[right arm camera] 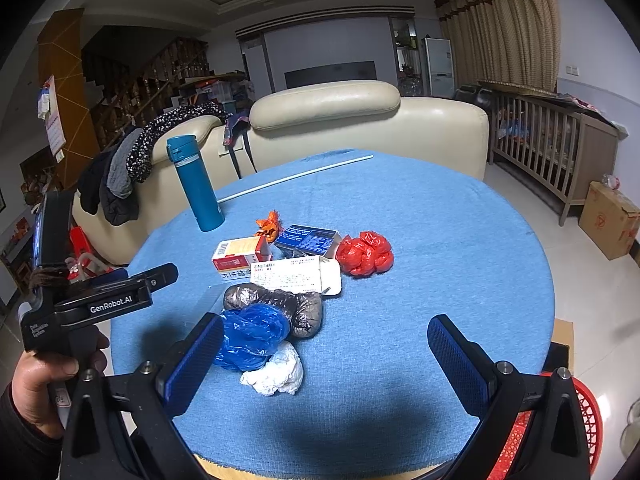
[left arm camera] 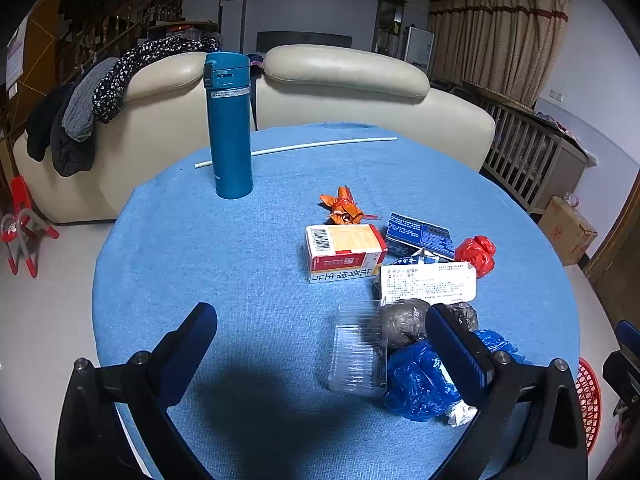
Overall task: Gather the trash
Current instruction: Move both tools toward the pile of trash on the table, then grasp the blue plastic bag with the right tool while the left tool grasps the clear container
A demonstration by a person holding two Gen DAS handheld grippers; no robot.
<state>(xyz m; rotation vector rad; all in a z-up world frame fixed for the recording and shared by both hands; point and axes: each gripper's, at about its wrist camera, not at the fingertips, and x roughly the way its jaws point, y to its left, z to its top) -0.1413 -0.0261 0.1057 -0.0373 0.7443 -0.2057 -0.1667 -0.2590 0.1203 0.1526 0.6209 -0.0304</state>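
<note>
Both my tools gape wide w/ nothing gripped: left tool (left arm camera: pixel 320 328) and right tool (right arm camera: pixel 324 340) hover over the blue surface (right arm camera: pixel 440 240). Trash sits mid-surface: red-white box (left arm camera: pixel 346 254) w/ barcode & Chinese text, white printed carton (right arm camera: pixel 296 276), blue bag (right arm camera: pixel 252 336), red bag (right arm camera: pixel 365 254). Left tool body reads "GenRobot.AI".

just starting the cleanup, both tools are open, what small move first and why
Probably ease the right tool forward and down over the white crumpled paper. It lies nearest, loose at the pile's front edge, the tool is open and empty, and the red basket waits on that side.
</note>
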